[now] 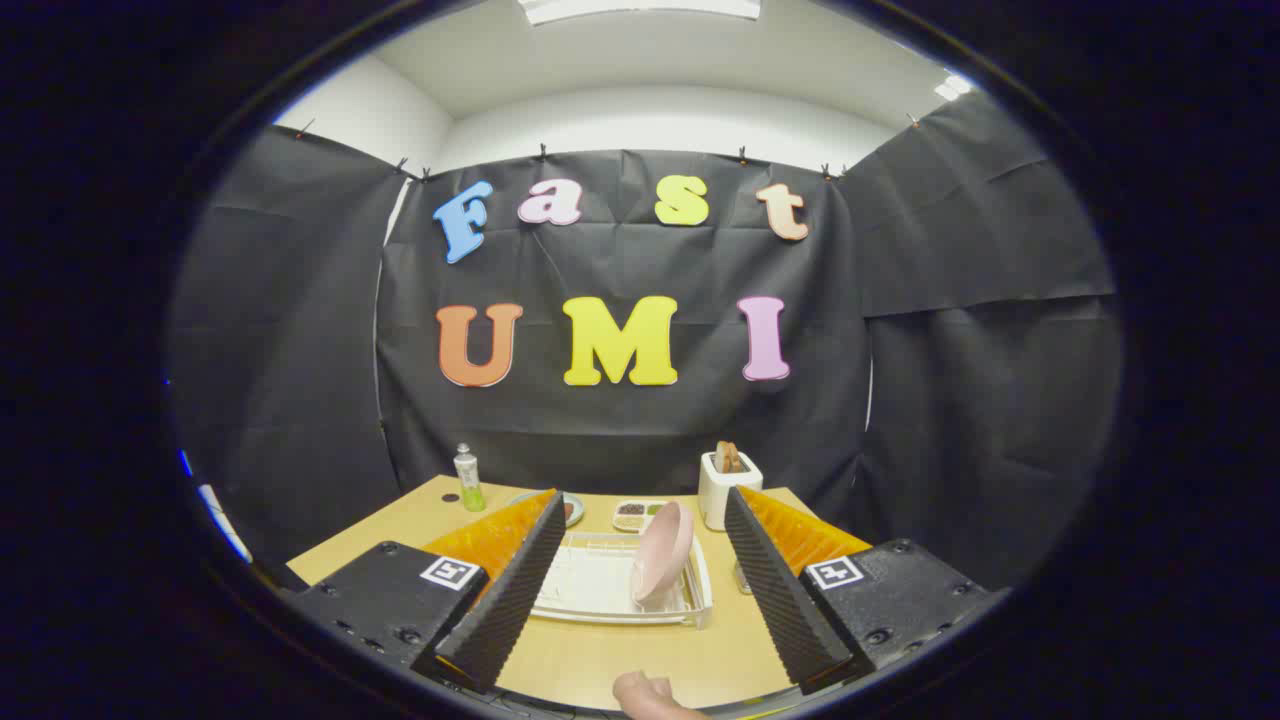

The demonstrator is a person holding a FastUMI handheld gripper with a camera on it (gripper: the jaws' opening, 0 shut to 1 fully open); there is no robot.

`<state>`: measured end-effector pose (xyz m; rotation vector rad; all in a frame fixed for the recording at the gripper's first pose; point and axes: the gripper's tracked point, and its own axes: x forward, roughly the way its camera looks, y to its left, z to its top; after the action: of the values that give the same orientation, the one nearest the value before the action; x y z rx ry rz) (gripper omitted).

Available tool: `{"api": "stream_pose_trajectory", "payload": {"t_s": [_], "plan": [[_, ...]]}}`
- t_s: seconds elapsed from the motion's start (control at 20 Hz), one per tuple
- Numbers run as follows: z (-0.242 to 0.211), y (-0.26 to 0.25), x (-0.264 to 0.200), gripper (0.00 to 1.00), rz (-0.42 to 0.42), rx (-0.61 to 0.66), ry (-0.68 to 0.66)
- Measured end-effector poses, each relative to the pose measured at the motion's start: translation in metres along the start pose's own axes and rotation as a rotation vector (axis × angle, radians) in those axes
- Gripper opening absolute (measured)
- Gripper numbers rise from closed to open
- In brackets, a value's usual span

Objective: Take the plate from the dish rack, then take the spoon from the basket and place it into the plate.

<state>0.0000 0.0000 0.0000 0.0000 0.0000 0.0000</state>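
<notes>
Plate pale pink, on edge in white dish rack; hand-held gripper fingers spread apart, empty.

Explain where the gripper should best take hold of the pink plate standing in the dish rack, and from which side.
Grip the pink plate by its upper rim, coming from above. It stands on edge in the white dish rack, leaving that rim free. The gripper is open, with the plate between and beyond its fingers.

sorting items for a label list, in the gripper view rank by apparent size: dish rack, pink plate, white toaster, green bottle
1. dish rack
2. pink plate, upright in the rack
3. white toaster
4. green bottle

The toaster and bottle stand farther back, so their true sizes are unsure. The gripper has its jaws open, apart from everything.
</notes>
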Motion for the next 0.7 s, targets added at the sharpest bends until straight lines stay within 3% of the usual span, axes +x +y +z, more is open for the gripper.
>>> {"api": "stream_pose_trajectory", "payload": {"t_s": [0.7], "plan": [[-0.006,-0.04,0.009,1.0,-0.077,0.033,0.011]]}}
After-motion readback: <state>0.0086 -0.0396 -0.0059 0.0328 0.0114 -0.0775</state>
